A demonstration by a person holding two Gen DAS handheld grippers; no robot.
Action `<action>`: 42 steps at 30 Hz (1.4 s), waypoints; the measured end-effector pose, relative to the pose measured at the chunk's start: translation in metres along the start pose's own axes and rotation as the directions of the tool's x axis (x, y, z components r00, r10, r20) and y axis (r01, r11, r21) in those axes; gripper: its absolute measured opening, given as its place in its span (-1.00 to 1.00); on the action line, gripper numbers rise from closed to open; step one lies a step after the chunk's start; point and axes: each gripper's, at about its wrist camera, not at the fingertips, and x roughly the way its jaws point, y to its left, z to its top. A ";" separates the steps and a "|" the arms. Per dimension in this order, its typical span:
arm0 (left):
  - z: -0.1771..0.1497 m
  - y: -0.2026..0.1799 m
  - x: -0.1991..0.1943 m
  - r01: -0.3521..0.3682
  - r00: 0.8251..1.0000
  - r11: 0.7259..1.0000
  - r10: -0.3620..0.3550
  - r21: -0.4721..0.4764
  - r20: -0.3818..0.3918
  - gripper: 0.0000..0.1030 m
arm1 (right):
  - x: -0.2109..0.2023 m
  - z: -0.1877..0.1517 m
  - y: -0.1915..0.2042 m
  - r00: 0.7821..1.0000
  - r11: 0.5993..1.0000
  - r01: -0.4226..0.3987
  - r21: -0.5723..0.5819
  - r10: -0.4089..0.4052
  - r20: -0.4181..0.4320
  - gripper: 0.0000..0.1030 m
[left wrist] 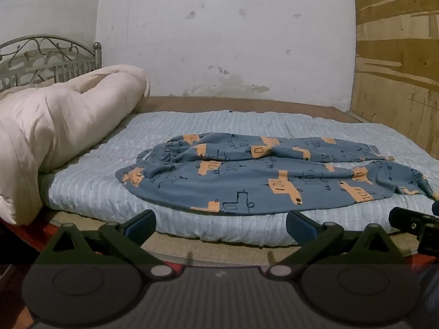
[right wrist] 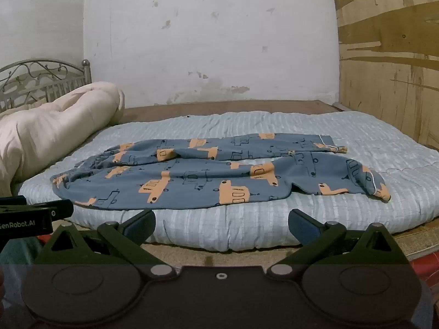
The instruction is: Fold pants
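Observation:
Blue pants (left wrist: 247, 175) printed with orange vehicles lie spread and rumpled on the light blue quilt (left wrist: 109, 189), waistband to the left and both legs running right. In the right wrist view the same pants (right wrist: 208, 175) fill the middle, their cuffs ending at the right. My left gripper (left wrist: 221, 226) hangs open at the near edge of the bed, short of the pants. My right gripper (right wrist: 222, 226) is open too, nothing between its fingers, just before the quilt's front edge. Each gripper shows at the edge of the other's view.
A rolled cream duvet (left wrist: 55, 137) lies at the left end of the bed under a metal headboard (left wrist: 49, 60). A white wall stands behind and a plywood panel (left wrist: 397, 68) closes off the right side. The mattress rim (right wrist: 247, 255) runs below the quilt.

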 end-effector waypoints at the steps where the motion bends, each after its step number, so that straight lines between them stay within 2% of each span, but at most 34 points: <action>1: 0.000 0.000 0.000 0.002 1.000 1.000 -0.002 -0.003 -0.003 0.99 | 0.000 0.000 0.000 1.000 1.000 0.001 -0.003 -0.001 0.001 0.99; 12: 0.004 0.008 -0.001 0.014 1.000 1.000 -0.015 -0.026 -0.024 0.99 | -0.001 0.000 0.000 1.000 1.000 0.000 -0.002 0.000 0.007 0.99; 21: 0.002 -0.001 -0.003 0.018 1.000 1.000 -0.018 0.005 -0.015 0.99 | -0.001 -0.001 -0.001 1.000 1.000 0.000 -0.001 0.000 0.009 0.99; 42: 0.001 0.000 -0.003 0.018 1.000 1.000 -0.018 0.003 -0.012 0.99 | -0.002 0.000 0.000 1.000 1.000 0.000 0.000 0.000 0.008 0.99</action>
